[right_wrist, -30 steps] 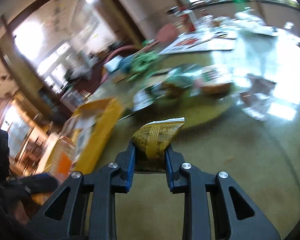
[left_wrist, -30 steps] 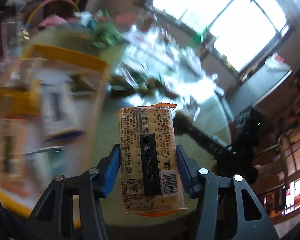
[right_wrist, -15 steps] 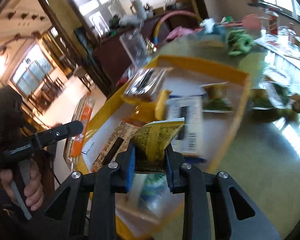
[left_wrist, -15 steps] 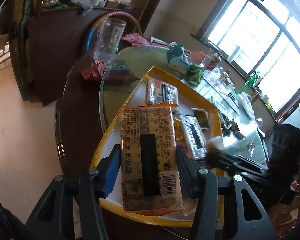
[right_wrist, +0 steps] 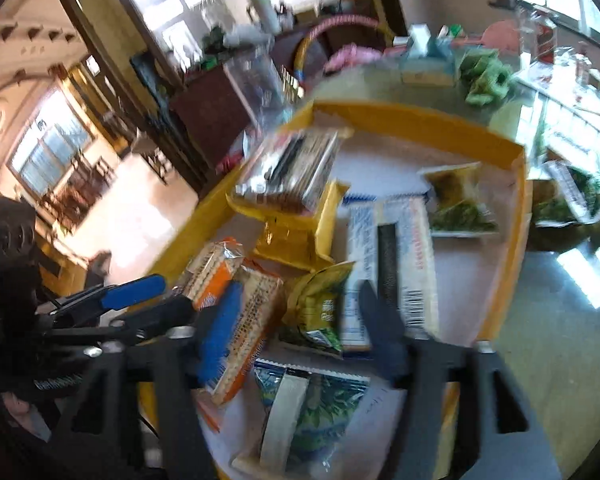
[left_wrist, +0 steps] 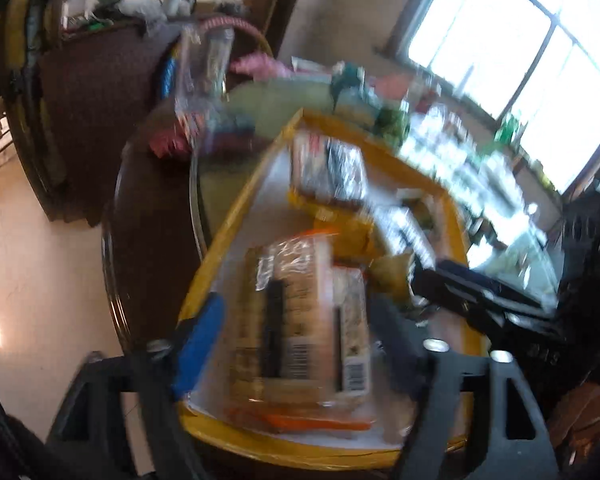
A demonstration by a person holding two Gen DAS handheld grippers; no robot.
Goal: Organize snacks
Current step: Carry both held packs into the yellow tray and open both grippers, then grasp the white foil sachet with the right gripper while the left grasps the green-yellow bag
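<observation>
Two handheld grippers hang over a yellow-rimmed tray (right_wrist: 420, 118) of snacks on a round table (left_wrist: 148, 216). Both pictures are smeared by motion.

The left gripper (left_wrist: 296, 344) has its jaws spread wide, with blue pads on the inner faces. Between them, touching neither finger, a cracker pack (left_wrist: 296, 320) lies flat on the tray's white floor, near the tray's front left corner. It is a long clear-wrapped block with orange ends, a black stripe and a barcode.

The right gripper (right_wrist: 300, 332) is also open, holding nothing. Between its fingers a small yellow-green packet (right_wrist: 320, 300) lies in the tray, just beside the cracker pack (right_wrist: 236, 300) on one side and overlapping a white wrapper (right_wrist: 404, 264) with a black stripe on the other.

Further back in the tray sit a silver pack (right_wrist: 292, 168) resting on a yellow packet (right_wrist: 300, 236), and a clear pouch (right_wrist: 460, 200) of something dark green. Nearest the right camera lies a blue-and-green pouch (right_wrist: 312, 408).

Beyond the tray, the table holds a green crumpled bundle (right_wrist: 484, 76) and a tissue box (right_wrist: 428, 60). Bright windows (left_wrist: 512, 48) fill the far wall.
</observation>
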